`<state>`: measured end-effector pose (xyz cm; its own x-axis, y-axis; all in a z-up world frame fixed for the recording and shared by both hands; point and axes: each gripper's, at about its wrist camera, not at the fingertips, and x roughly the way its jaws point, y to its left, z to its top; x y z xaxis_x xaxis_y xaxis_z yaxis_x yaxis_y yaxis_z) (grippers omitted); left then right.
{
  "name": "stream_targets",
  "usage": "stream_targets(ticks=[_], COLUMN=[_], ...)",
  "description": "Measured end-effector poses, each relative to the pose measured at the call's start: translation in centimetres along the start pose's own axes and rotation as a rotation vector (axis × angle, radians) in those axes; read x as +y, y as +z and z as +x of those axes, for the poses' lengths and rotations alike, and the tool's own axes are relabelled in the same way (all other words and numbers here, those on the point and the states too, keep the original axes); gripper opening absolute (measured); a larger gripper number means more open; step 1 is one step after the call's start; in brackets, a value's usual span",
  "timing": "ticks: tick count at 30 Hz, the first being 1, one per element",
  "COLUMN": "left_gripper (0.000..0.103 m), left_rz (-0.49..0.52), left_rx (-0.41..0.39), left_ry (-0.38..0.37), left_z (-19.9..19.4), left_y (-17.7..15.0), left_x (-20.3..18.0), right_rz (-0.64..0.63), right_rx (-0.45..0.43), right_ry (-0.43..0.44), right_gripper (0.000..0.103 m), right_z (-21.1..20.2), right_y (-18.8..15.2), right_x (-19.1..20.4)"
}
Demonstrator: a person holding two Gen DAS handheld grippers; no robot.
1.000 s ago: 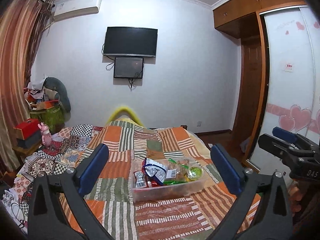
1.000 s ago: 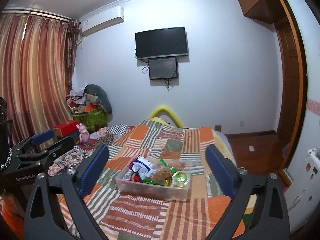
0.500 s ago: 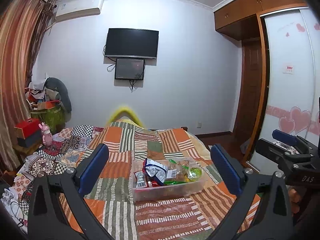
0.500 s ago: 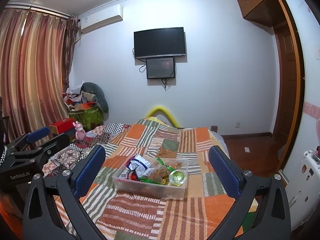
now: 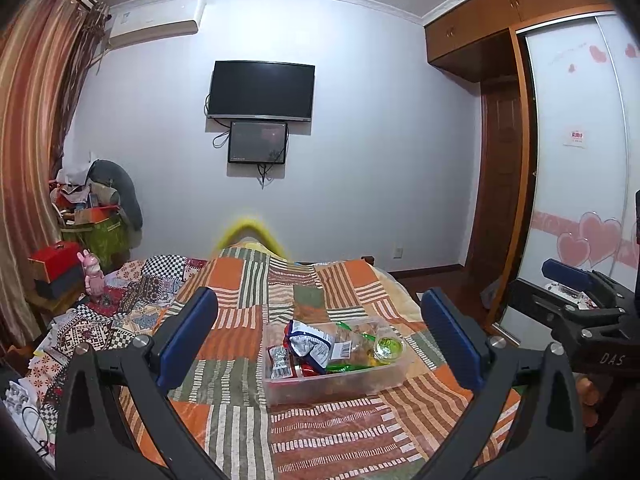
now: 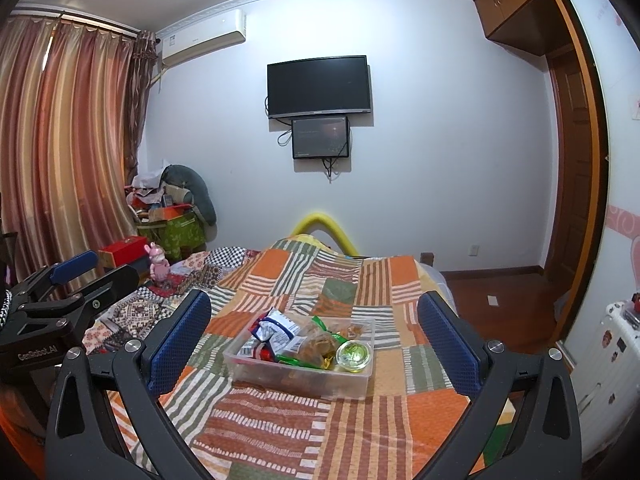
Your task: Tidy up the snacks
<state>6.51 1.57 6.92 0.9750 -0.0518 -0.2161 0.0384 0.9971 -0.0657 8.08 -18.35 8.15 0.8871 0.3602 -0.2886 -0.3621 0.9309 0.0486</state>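
The clear plastic bin (image 5: 334, 384) of snacks sits on the patchwork bedspread (image 5: 256, 280) ahead of both my grippers, its long axis running crosswise to the bed, with a blue-and-white bag (image 5: 308, 340) at its left end and a round green-lidded cup (image 6: 353, 354) at its right end. My left gripper (image 5: 320, 340) and right gripper (image 6: 314, 340) both hang short of the bin with fingers spread wide, holding nothing. "DAS" reads on the right gripper's body and "GenRobot.AI" on the left's; the snack labels are too small to read.
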Motion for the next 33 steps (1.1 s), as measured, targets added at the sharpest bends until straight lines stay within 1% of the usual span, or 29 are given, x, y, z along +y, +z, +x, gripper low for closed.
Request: stream_targets(ticks=[12,24,33], left_gripper=[0.103,0.103,0.103], left_rz=[0.002,0.009,-0.011], left_rx=[0.004,0.012,0.023], left_ry=[-0.002,-0.027,-0.037], left_z=[-0.03,0.01,0.31], left_y=[0.17,0.32,0.29], left_x=[-0.07,-0.17,0.07], right_rz=[0.003,0.004,0.007], right_rx=[-0.001,-0.002,0.0], right_ry=[-0.003,-0.006,-0.006], right_gripper=[0.103,0.103,0.103], right_z=[-0.23,-0.35,-0.26], right_y=[0.09,0.28,0.29], right_x=[-0.17,-0.32,-0.44])
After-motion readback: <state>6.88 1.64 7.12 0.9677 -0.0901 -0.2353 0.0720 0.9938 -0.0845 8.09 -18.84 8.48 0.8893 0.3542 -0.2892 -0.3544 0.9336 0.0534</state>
